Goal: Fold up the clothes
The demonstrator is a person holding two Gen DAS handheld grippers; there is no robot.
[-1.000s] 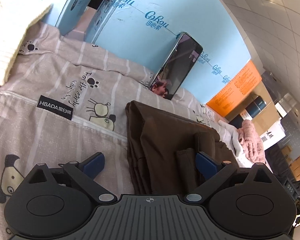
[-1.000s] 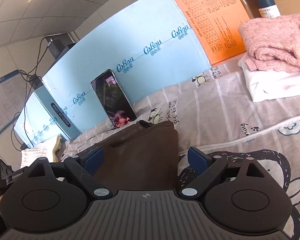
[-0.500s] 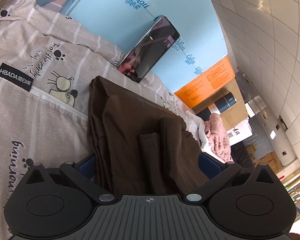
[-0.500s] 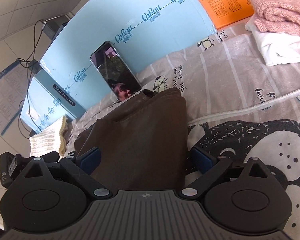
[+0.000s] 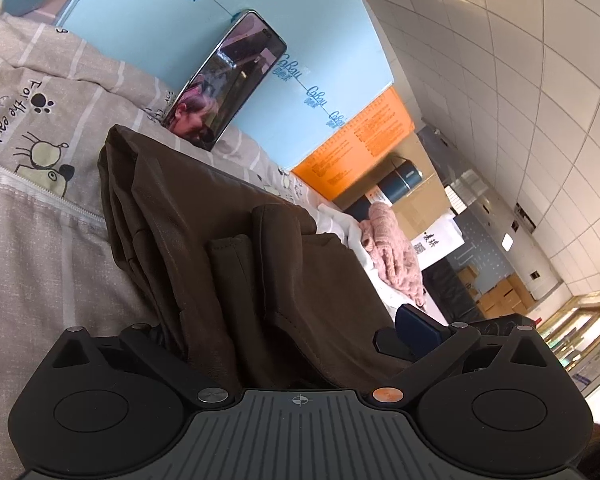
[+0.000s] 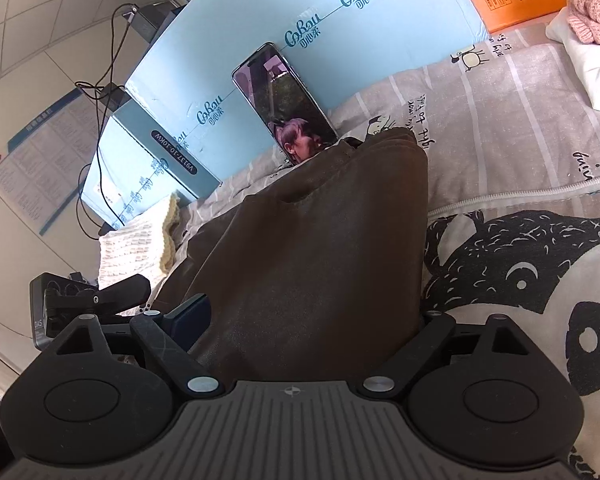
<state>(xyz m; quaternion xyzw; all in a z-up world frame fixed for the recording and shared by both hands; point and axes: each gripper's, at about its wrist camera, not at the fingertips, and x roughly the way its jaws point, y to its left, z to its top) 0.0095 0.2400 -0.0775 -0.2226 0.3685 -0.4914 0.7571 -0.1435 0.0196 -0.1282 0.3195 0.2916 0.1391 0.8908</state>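
Note:
A dark brown folded garment (image 5: 228, 248) lies on a grey cartoon-print bedsheet (image 5: 40, 208). My left gripper (image 5: 284, 332) is open, its jaws wide apart on either side of the garment's near end; the left finger is hidden under the cloth and the right blue pad (image 5: 416, 326) shows. In the right wrist view the same garment (image 6: 320, 256) runs between the wide-open jaws of my right gripper (image 6: 312, 312); its left pad (image 6: 192, 314) shows and the right one is hidden. The left gripper's body (image 6: 88, 300) shows at the garment's left side.
A phone (image 5: 228, 84) leans on a blue cardboard box (image 5: 172, 32) behind the garment. A pink knit (image 5: 392, 248) on white cloth lies to the right, beside an orange box (image 5: 364, 140). A cream knit (image 6: 140, 244) lies at the left near cables.
Both grippers have moved forward and down onto the garment's near end, so the cloth now lies between each pair of open jaws. The left view has swung to the right.

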